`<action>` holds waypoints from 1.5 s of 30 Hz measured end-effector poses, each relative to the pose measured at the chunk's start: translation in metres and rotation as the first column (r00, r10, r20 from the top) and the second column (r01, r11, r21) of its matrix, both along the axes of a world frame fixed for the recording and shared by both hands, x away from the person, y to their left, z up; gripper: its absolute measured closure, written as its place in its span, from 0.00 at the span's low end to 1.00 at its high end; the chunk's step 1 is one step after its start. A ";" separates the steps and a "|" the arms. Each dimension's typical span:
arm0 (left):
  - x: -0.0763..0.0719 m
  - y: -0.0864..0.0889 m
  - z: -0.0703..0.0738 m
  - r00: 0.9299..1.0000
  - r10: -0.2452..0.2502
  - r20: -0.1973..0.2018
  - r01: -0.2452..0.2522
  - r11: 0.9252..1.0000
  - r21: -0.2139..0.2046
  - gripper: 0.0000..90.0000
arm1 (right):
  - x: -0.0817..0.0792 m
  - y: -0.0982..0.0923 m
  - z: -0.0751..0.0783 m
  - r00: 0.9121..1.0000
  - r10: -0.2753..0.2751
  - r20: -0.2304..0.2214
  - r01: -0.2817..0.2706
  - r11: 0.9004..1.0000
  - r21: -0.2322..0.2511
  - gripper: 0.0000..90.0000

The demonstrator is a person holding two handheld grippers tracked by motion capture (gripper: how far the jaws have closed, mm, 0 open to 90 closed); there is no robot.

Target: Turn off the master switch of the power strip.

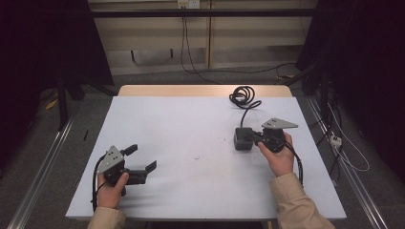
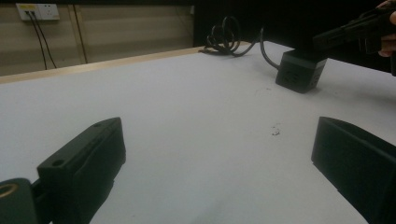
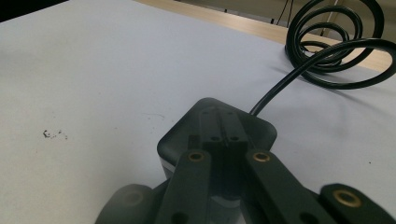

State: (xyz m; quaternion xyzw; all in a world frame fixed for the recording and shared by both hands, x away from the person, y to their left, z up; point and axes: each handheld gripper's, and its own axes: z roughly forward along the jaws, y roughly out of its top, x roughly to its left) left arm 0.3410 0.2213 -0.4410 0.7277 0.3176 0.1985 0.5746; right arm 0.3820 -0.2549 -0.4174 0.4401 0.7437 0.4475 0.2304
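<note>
A black cube-shaped power block [image 1: 241, 141] [image 2: 300, 74] [image 3: 264, 129] sits right of the table's middle. Its black cable runs back to a coil [image 1: 242, 95] [image 2: 226, 37] [image 3: 336, 46] near the far edge. My right gripper [image 1: 253, 136] [image 3: 223, 119] is shut, its two jaws pressed together and lying over the top of the block; nothing shows between them. In the left gripper view the right gripper [image 2: 327, 38] reaches over the block from the right. My left gripper [image 1: 143, 157] [image 2: 219, 154] rests open near the front left corner, jaws wide apart with only bare table between them.
The white table top [image 1: 181, 124] has a wooden strip [image 1: 191, 90] along its far edge. A small dark smudge [image 1: 196, 156] [image 2: 275, 131] [image 3: 53, 134] marks the middle. Metal rails and loose cables [image 1: 344, 148] run on the floor at both sides.
</note>
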 end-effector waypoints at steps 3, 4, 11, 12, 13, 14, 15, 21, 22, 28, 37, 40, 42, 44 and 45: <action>0.000 0.000 0.000 1.000 0.000 0.001 0.000 1.000 0.003 0.03 | 0.000 0.000 0.000 1.000 0.002 -0.001 -0.002 1.000 -0.003 1.00; 0.000 0.000 0.000 1.000 0.001 0.001 -0.001 1.000 0.002 0.03 | 0.000 0.000 0.000 1.000 0.000 -0.001 0.000 1.000 -0.004 1.00; -0.001 0.001 0.000 1.000 0.002 0.003 -0.002 1.000 0.002 0.03 | 0.001 0.000 -0.001 1.000 0.002 -0.002 -0.002 1.000 -0.005 1.00; 0.000 0.001 0.000 1.000 0.002 0.002 -0.002 1.000 0.001 0.03 | 0.001 0.000 -0.001 1.000 0.001 -0.003 -0.001 1.000 -0.007 1.00; 0.000 0.001 0.000 1.000 0.002 0.002 -0.002 1.000 0.000 0.03 | 0.001 0.000 -0.001 1.000 0.002 -0.004 -0.002 1.000 -0.008 1.00; 0.000 0.001 0.000 1.000 0.003 0.001 -0.003 1.000 0.000 0.03 | 0.001 0.000 -0.002 1.000 0.002 -0.004 -0.002 1.000 -0.010 1.00; 0.000 0.001 0.000 1.000 0.003 0.002 -0.003 1.000 -0.001 0.03 | 0.001 0.000 -0.002 1.000 0.002 -0.005 -0.002 1.000 -0.011 1.00; 0.000 0.000 0.000 1.000 0.001 0.000 -0.001 1.000 0.002 0.03 | 0.001 0.000 -0.002 1.000 0.002 -0.005 -0.003 1.000 -0.014 1.00; 0.000 0.000 0.000 1.000 0.000 -0.001 0.000 1.000 0.002 0.03 | 0.001 0.000 -0.002 1.000 0.004 -0.005 -0.005 1.000 -0.015 1.00; 0.000 0.000 0.000 1.000 0.000 -0.001 0.000 1.000 0.002 0.03 | 0.002 0.001 -0.004 1.000 0.008 -0.006 -0.008 1.000 -0.026 1.00; 0.000 0.000 0.000 1.000 -0.003 -0.002 0.003 1.000 0.004 0.03 | 0.003 0.002 -0.006 1.000 0.012 -0.008 -0.012 1.000 -0.024 1.00; 0.000 0.000 0.000 1.000 -0.002 -0.003 0.002 1.000 0.003 0.03 | 0.003 0.003 -0.007 1.000 0.010 -0.011 -0.010 1.000 -0.019 1.00; -0.001 0.000 0.000 1.000 0.001 -0.004 -0.001 1.000 0.001 0.03 | 0.003 0.003 -0.007 1.000 0.010 -0.010 -0.010 1.000 -0.015 1.00; -0.001 0.000 0.000 1.000 0.001 -0.004 -0.001 1.000 0.001 0.03 | 0.003 0.003 -0.007 1.000 0.008 -0.010 -0.009 1.000 -0.019 1.00; -0.001 0.000 0.000 1.000 0.001 -0.005 -0.001 1.000 0.001 0.03 | 0.002 0.004 -0.007 1.000 0.006 -0.007 -0.006 1.000 -0.026 1.00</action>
